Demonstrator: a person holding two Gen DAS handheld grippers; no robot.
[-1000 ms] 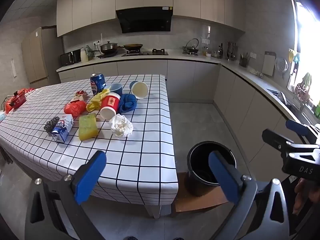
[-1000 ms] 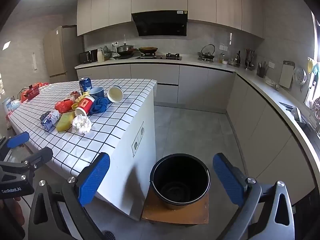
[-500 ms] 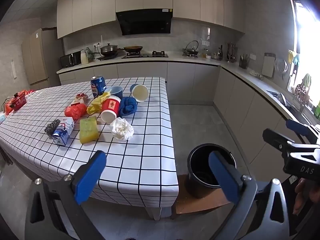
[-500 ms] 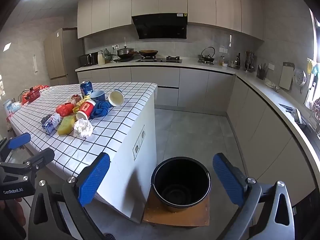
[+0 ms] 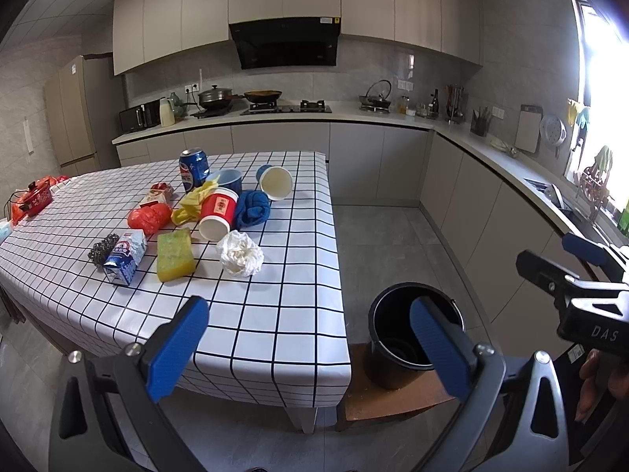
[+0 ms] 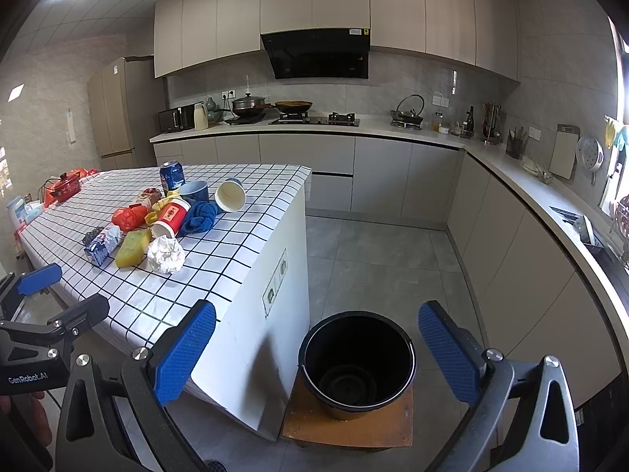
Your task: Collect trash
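A: Left wrist view. Left gripper [image 5: 308, 340], jaws wide, holding nothing, hangs off the near edge of the white grid-checked table [image 5: 275, 314]. Crumpled white paper ball [image 5: 240, 253] lies nearest, just beside the yellow-green sponge block [image 5: 174, 251]; red paper cup [image 5: 217, 212] lies on its side behind.

B: Handling?

A: Judged: paper ball is light, soft, crushable; pinch across its middle. The cup would dent; take it across the wall, not the rim.

B: Right wrist view?

A: Right gripper [image 6: 316, 348], jaws wide, empty, hangs above the black round plastic bucket [image 6: 355, 358] on the floor beside the table. The blue drink can [image 6: 171, 175], upright at the far side, is probably stiff and slippery.
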